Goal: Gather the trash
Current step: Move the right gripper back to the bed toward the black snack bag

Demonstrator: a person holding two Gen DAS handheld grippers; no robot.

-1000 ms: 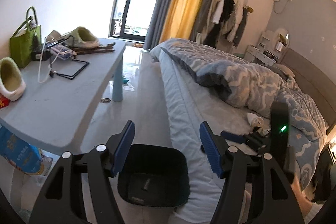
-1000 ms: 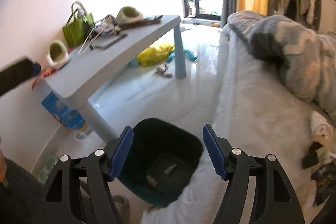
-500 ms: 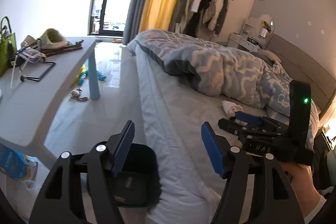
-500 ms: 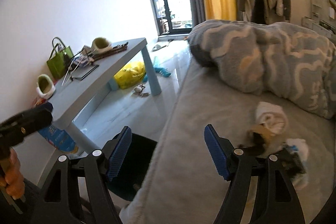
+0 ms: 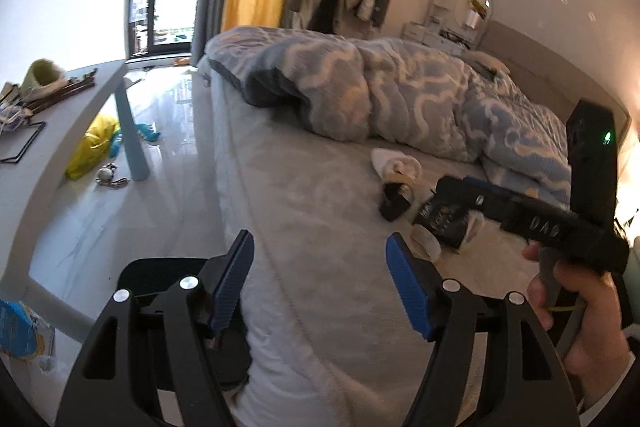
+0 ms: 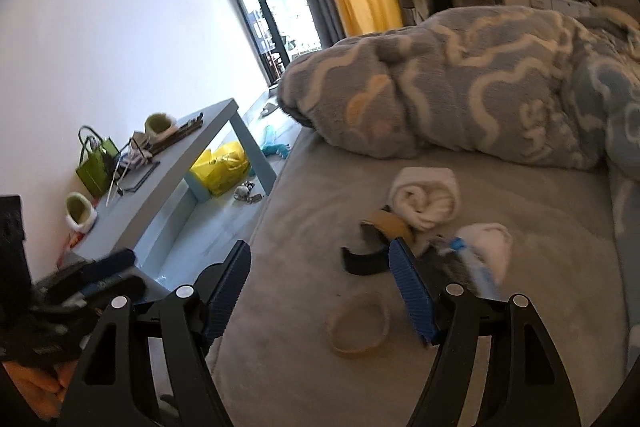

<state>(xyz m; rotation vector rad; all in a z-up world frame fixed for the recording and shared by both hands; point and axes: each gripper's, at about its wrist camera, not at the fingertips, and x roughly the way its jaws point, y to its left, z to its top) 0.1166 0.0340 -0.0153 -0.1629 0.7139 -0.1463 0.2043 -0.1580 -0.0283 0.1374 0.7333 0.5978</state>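
We count 2 grippers: left gripper [image 5: 320,285] w/ jaws apart, nothing between, just been opening; right gripper [image 6: 320,287] also apart, empty. 1 tape ring [image 6: 358,323], 1 white roll [image 6: 426,197], 1 dark scrap [image 6: 362,261], all trash near the bed [image 6: 304,359] edge. 1 black bin [image 5: 156,269] on the floor beside the bed, partly hidden. Bare sheet around the pile. Blue-white item behind the right finger is too blurred to ID.
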